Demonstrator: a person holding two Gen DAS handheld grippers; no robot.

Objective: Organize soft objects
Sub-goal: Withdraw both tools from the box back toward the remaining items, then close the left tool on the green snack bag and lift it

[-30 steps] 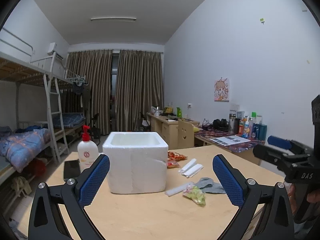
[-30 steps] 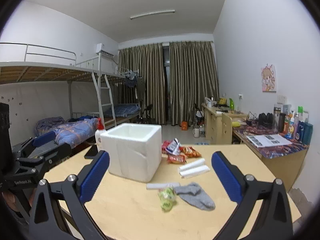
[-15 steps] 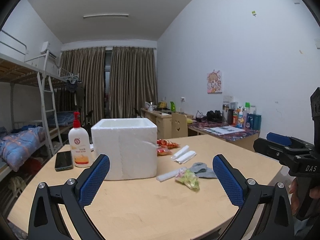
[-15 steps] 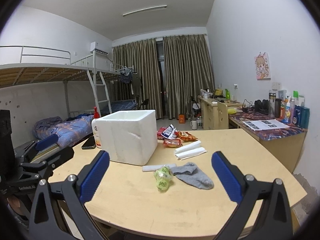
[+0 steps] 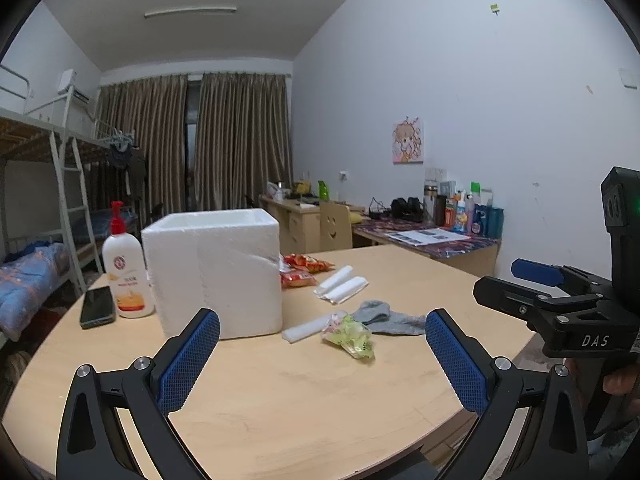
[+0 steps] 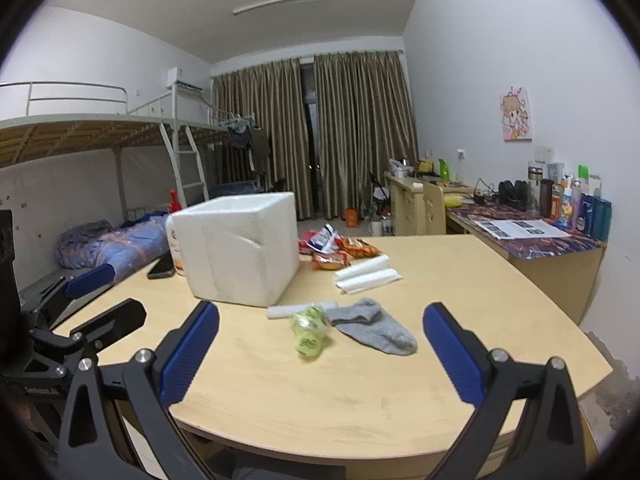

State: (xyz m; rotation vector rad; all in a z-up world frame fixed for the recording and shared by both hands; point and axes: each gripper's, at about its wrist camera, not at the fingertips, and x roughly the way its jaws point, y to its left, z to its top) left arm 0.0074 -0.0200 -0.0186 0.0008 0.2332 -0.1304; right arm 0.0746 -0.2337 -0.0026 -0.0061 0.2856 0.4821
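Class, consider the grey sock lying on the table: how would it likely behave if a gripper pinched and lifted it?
The grey sock lies flat and crumpled, so it probably droops limply from a pinch. It looks thin, so likely light. Being cloth, it should neither roll nor slip easily.

Black gripper [image 5: 322,354] frames, blue textured pads [image 5: 188,362], silver screws.

Counts on the bench [image 6: 460,280]

One white foam box [image 6: 240,248], one grey sock [image 6: 376,326], one yellow-green crinkly packet [image 6: 308,332], three white rolled packs [image 6: 366,274], about three red-orange snack bags [image 6: 340,248], one pump bottle [image 5: 126,272], one phone [image 5: 97,306]; two hand-held grippers, left hand-held gripper [image 5: 322,358] and right hand-held gripper [image 6: 320,356].
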